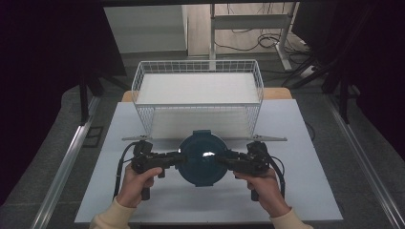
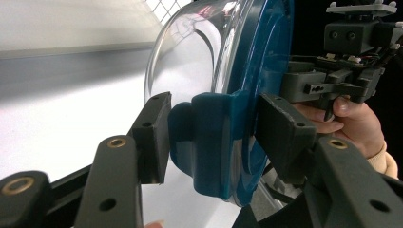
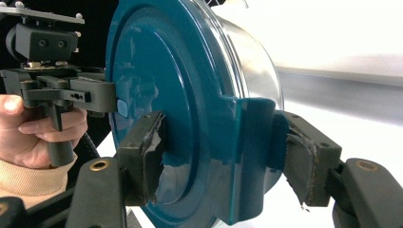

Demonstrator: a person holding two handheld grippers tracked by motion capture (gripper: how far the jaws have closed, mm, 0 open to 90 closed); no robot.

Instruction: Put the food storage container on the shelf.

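- Dark drapes close the room on the left and right; at the far side, a bare floor carries the legs of a desk frame (image 1: 248,21) and loose cables (image 1: 267,40).
- Pale grey tabletop (image 1: 305,191): a matte board on a wooden table, with metal rails along the floor on either side.
- White wire basket (image 1: 197,90): stands at the far middle of the tabletop, its long side running left to right.
- Teal-lidded container (image 1: 203,159): a round clear bowl with a teal lid, at the near middle just in front of the basket. The lid faces up; the side tabs point left and right.
- Left gripper (image 1: 179,159): reaches in from the left. In the left gripper view its jaws straddle the left lid tab (image 2: 214,142), one above and one below, about half spread and apparently pressing it.
- Right gripper (image 1: 224,161): reaches in from the right. Its jaws are clamped on the right lid tab (image 3: 247,156), pads against the lid top and the tab's underside.
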